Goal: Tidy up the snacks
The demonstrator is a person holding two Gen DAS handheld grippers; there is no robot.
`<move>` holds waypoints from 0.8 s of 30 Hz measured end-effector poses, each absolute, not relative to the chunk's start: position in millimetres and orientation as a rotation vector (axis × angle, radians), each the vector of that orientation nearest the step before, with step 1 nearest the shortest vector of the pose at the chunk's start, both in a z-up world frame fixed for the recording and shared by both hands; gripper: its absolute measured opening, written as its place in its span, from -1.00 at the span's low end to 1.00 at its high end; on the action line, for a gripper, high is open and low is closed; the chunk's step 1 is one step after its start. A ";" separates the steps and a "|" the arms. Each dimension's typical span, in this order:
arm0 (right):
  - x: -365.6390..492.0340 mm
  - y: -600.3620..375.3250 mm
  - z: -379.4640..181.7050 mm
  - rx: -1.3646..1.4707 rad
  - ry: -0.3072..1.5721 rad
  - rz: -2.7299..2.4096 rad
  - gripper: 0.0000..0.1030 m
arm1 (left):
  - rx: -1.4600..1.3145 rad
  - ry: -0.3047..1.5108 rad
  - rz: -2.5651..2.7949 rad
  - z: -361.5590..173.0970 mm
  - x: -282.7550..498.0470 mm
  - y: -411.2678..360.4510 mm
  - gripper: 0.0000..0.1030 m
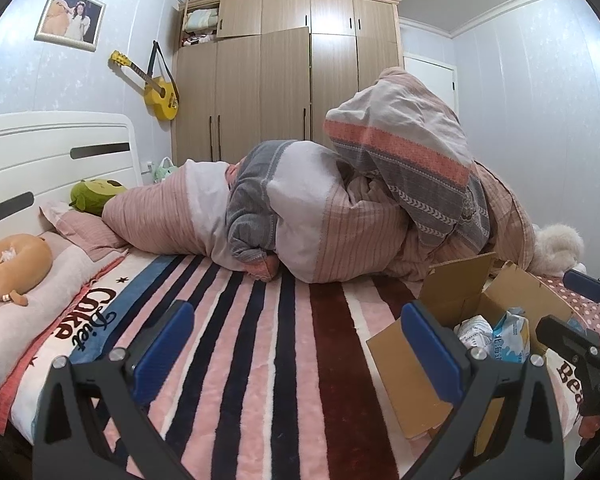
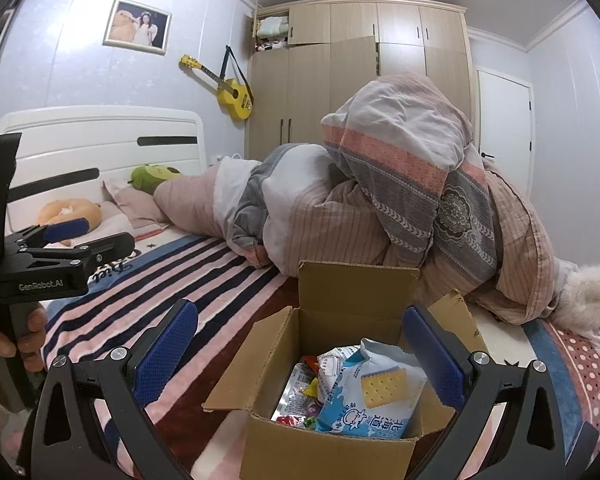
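Both tongs gape wide and empty — right tongs [image 2: 300,344] above the cardboard box [image 2: 332,444] of snack packets [image 2: 374,394], left tongs [image 1: 300,340] beside it

Even, soft indoor light; sharp focus; strong fisheye bending, black corners.

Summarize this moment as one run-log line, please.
left gripper: open, empty, over blanket | right gripper: open, above cardboard box | cracker packet: in box
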State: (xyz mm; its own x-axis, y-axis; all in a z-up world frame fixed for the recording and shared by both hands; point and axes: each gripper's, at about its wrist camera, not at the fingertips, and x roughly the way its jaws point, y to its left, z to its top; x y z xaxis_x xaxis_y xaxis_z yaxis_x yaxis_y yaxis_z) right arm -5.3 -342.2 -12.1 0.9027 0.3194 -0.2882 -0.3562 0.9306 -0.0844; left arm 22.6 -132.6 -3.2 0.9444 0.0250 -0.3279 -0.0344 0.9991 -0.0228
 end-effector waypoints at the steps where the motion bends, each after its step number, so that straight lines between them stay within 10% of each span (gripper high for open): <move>1: -5.1 -342.2 -12.1 -0.137 0.274 0.351 0.99 | -0.030 0.335 0.028 -3.4 22.7 -132.0 0.99; 24: -4.4 -348.9 -11.8 -0.134 0.284 0.338 0.99 | -0.033 0.346 0.007 -4.4 23.9 -130.1 0.99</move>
